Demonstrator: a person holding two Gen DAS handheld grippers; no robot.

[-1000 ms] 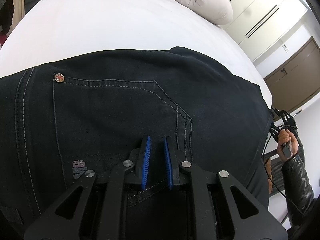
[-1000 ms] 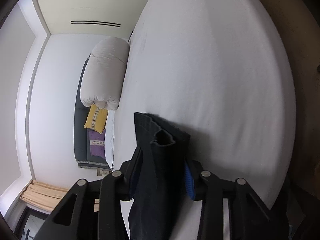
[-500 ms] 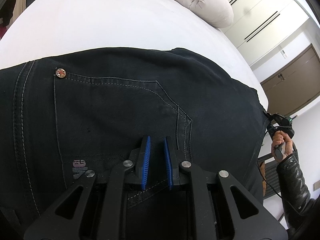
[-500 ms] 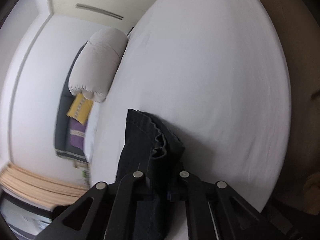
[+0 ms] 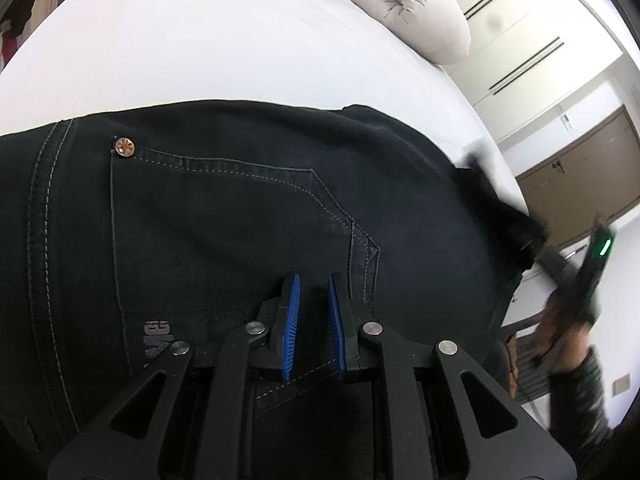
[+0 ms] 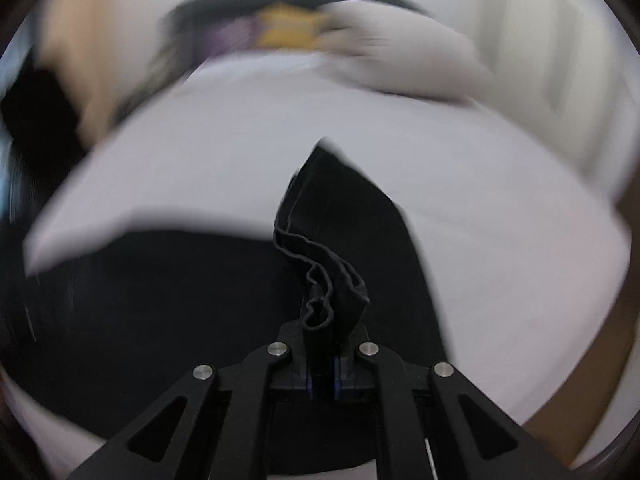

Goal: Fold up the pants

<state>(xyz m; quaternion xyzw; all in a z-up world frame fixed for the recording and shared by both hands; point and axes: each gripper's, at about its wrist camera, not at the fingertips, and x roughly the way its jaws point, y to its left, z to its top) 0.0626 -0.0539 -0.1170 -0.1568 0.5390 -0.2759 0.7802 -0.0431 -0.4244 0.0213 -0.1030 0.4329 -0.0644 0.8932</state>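
Black jeans (image 5: 240, 220) lie flat on the white bed (image 5: 200, 40), back pocket and a metal rivet facing up. My left gripper (image 5: 314, 300) rests low over the waist end, blue pads nearly together with a fold of dark denim between them at their base. My right gripper (image 6: 322, 360) is shut on the bunched leg hems (image 6: 332, 288) and holds them lifted above the rest of the jeans (image 6: 160, 300). In the left wrist view the right gripper (image 5: 532, 240) shows blurred at the jeans' right end, with a hand (image 5: 560, 320) in a dark sleeve behind it.
A rolled pale duvet (image 5: 400, 4) lies at the far end of the bed. White wardrobe doors (image 5: 520, 60) and a brown door (image 5: 580, 168) stand beyond the right side. The right wrist view is blurred; yellow and purple cushions (image 6: 288, 32) show at the top.
The right gripper closed on the leg hems, rolled over and swung them up across the bed toward the waist end. The left gripper stayed where it was.
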